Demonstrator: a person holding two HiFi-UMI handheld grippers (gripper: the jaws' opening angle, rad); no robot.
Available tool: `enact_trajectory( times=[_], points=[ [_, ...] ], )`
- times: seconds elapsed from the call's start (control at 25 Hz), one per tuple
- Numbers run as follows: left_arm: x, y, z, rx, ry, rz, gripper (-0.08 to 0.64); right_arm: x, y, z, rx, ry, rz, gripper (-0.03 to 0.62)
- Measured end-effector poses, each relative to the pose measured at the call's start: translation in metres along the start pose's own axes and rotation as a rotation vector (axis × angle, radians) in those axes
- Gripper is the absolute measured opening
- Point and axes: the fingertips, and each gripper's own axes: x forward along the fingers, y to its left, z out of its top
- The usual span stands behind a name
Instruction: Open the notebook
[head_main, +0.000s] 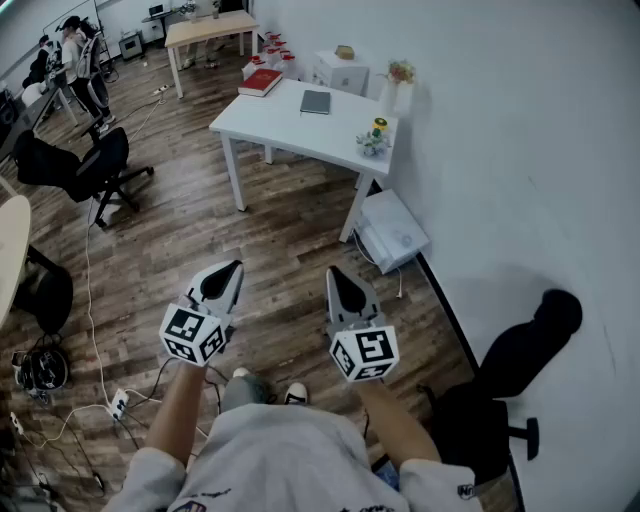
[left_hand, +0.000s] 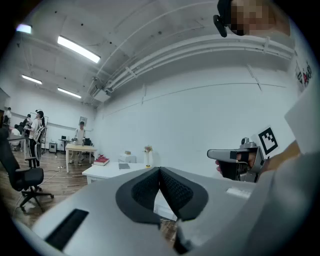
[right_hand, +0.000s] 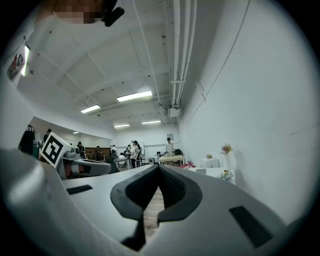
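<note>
Facing desk (head_main: 270, 125) | left claw (head_main: 232, 268), right claw (head_main: 334, 272) closed, empty | we judged notebook (head_main: 315, 101) light, thin: lift cover edge.

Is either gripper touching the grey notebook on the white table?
No, the left gripper and right gripper hang over the floor, short of the table bearing the notebook.

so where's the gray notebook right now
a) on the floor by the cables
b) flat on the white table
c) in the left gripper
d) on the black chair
b: the gray notebook lies closed and flat on the white table, well ahead of the left gripper and the right gripper, whose jaws are both shut on nothing.
</note>
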Motion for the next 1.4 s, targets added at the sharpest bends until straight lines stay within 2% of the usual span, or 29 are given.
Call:
enact_trajectory(
  times=[0.72,0.92,0.96,1.08,1.2,1.4],
  points=[
    [0.011,-0.008,-0.006,-0.010,-0.004,0.019,0.005,-0.004,-0.019,-0.007,0.025,0.014,0.001,-0.008],
    [0.011,-0.012,-0.002,-0.022,-0.033,0.011,0.006,-0.007,-0.022,-0.011,0.030,0.024,0.005,-0.008],
    [0.012,-0.014,-0.002,-0.026,-0.037,0.004,0.026,-0.008,-0.023,-0.013,0.031,0.026,0.007,-0.008],
    [0.013,-0.017,-0.003,-0.031,-0.045,0.005,0.190,-0.010,-0.024,-0.015,0.035,0.030,0.009,-0.008],
    [0.012,-0.021,-0.001,-0.042,-0.084,0.003,0.298,-0.013,-0.025,-0.015,0.036,0.026,0.009,-0.008],
    [0.015,-0.029,0.000,-0.022,-0.080,0.009,0.324,-0.019,-0.033,-0.013,0.044,0.031,0.010,-0.008]
  ],
)
